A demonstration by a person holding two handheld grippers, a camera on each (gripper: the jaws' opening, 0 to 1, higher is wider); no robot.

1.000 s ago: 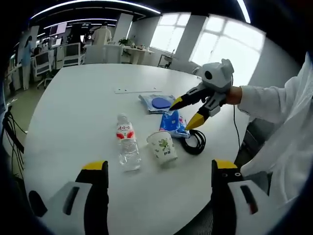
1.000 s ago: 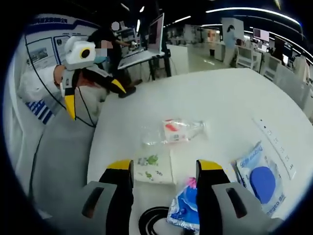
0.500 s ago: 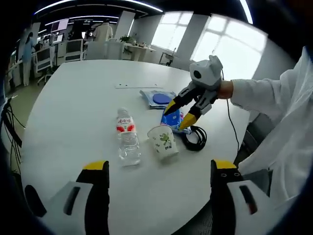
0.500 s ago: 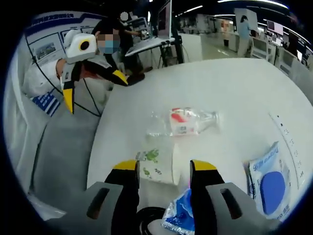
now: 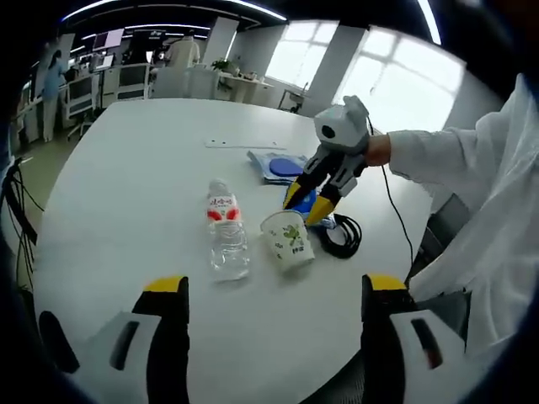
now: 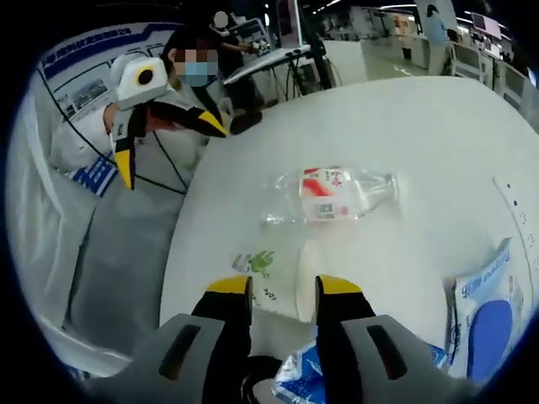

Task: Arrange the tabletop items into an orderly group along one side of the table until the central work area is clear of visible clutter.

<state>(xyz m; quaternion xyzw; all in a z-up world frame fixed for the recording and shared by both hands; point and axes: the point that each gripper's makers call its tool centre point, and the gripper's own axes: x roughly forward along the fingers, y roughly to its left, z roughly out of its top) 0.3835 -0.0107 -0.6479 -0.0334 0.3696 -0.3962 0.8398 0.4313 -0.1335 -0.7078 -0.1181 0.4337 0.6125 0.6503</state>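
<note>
left gripper view | right gripper (image 5: 307, 209) jaws narrowly parted, tips at paper cup (image 5: 288, 241) rim, apparently lining up a grab | cup stands mid-table between water bottle (image 5: 226, 236) and black cable (image 5: 341, 238) | left gripper (image 5: 265, 290) spread wide, hanging back near the table edge

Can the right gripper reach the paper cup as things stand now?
Probably yes. The right gripper hangs just above the paper cup, jaws narrowly parted, with nothing between them. The water bottle stands apart on the cup's other side.
</note>
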